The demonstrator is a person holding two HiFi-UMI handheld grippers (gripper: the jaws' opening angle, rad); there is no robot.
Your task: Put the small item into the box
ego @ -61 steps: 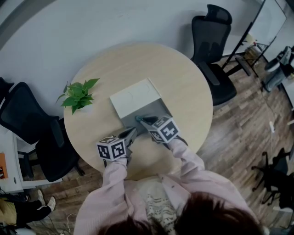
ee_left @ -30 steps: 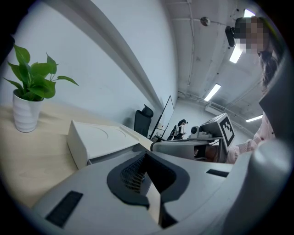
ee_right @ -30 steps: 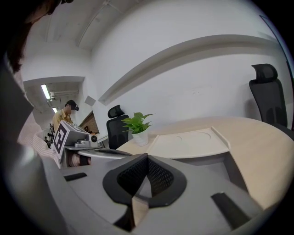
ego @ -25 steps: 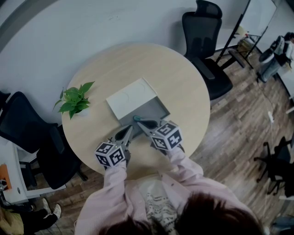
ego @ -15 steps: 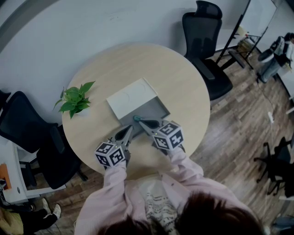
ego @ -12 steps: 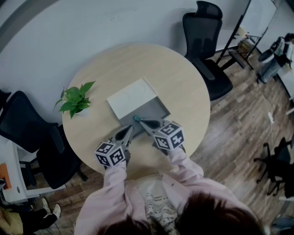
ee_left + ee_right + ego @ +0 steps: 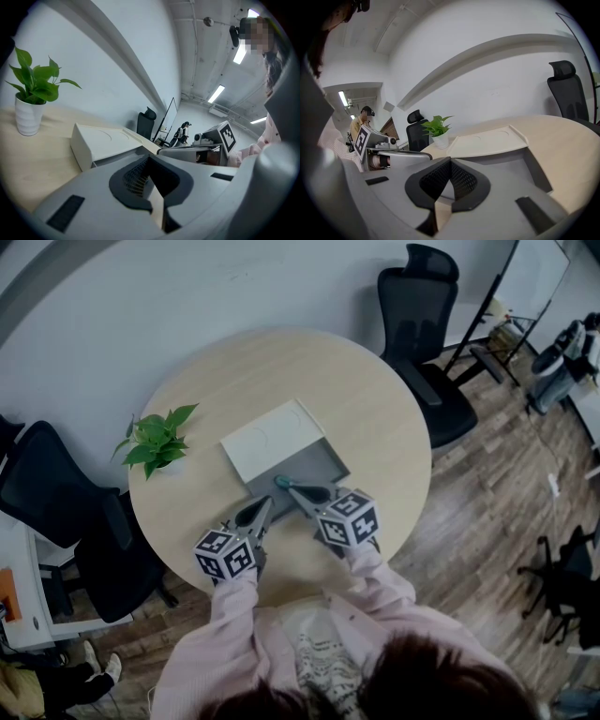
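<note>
Currently small teal item (image 7: 280,481) sits at the very tips of clenched right gripper (image 7: 285,486), just over near edge of the box (image 7: 314,465), pinched or not unclear; left gripper (image 7: 266,503), likewise clenched, empty, slightly farther back

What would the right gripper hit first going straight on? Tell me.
Most likely the grey floor of the open box, just beyond the right gripper and its shut tips; the white lid lies further back.
</note>
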